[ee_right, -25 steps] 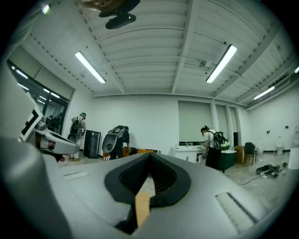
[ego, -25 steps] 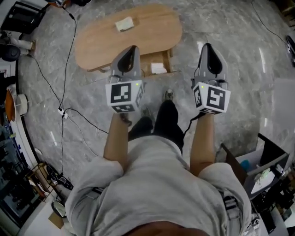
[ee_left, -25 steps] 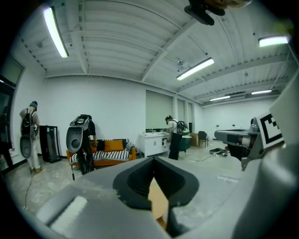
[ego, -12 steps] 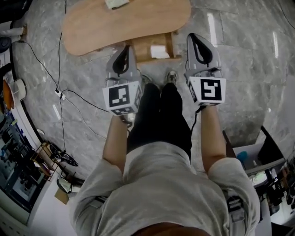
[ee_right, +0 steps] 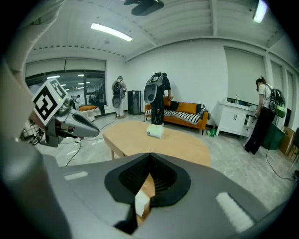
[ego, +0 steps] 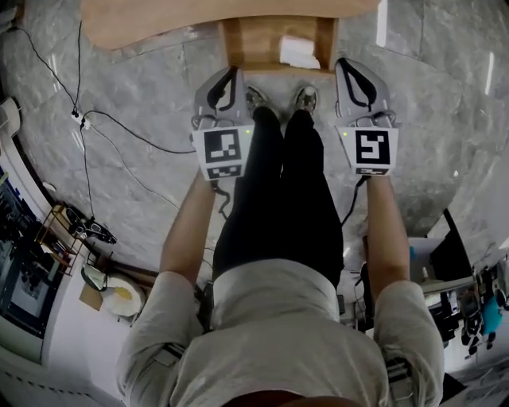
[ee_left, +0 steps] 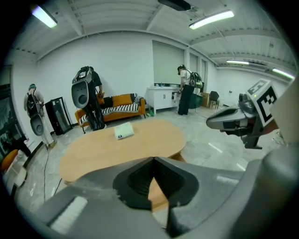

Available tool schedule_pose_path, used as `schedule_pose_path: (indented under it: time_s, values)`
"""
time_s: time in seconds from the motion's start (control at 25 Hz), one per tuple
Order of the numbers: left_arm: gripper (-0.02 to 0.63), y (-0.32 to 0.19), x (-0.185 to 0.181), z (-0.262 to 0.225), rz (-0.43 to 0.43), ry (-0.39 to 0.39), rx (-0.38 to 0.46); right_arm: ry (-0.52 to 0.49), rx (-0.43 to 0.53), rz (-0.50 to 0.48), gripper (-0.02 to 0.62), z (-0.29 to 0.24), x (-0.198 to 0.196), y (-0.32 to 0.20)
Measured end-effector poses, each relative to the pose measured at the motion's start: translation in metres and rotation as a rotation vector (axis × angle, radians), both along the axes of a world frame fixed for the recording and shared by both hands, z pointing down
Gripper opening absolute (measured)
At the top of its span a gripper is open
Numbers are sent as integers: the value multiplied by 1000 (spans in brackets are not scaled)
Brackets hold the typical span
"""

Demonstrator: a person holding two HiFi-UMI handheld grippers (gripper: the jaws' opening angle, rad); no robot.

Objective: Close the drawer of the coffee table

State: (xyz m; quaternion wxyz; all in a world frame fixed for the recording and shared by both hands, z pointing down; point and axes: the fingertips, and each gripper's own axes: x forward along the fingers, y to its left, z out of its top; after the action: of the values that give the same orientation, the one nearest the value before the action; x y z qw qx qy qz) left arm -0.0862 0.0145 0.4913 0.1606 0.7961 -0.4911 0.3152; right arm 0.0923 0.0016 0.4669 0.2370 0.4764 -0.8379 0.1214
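The wooden coffee table (ego: 143,20) lies along the top edge of the head view. Its drawer (ego: 256,44) stands pulled out toward the person's feet, with a white item (ego: 298,52) inside. My left gripper (ego: 231,71) is shut and empty, just short of the drawer's front left corner. My right gripper (ego: 348,63) is also shut and empty, just right of the drawer's front right corner. In the left gripper view the closed jaws (ee_left: 153,159) point at the table (ee_left: 107,151). In the right gripper view the closed jaws (ee_right: 150,155) frame the drawer's wood and the white item (ee_right: 141,203).
A small white packet (ee_left: 124,132) lies on the tabletop. Black cables (ego: 119,131) run over the marble floor at left. Shelves with gear (ego: 32,262) stand at the far left and boxes (ego: 445,262) at the right. An orange sofa (ee_right: 187,112) and several people stand behind the table.
Both grippers have dropped down and moved in toward the drawer front. The table has slid to the top edge of the head view. Both stay shut.
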Motion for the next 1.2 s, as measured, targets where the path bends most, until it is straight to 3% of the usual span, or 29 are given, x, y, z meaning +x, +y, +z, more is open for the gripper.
schedule_pose_path:
  time_s: [0.24, 0.48, 0.68, 0.8, 0.96, 1.12, 1.2]
  values:
    - [21, 19, -11, 61, 26, 18, -67, 18, -100, -57, 8, 72, -21, 12]
    - [21, 15, -8, 111, 84, -35, -70, 49, -191, -58, 8, 126, -17, 22]
    - [21, 22, -15, 163, 207, -180, -36, 158, -272, -64, 8, 183, 11, 40]
    - [21, 40, -20, 203, 328, -239, -116, 230, -328, -50, 8, 217, 32, 53]
    - [21, 56, -38, 240, 399, -316, -216, 283, -349, -41, 8, 240, 51, 61]
    - [21, 61, -54, 253, 431, -373, -253, 365, -351, -114, 8, 257, 56, 72]
    - [21, 60, -63, 261, 468, -445, -254, 419, -352, -190, 8, 266, 54, 79]
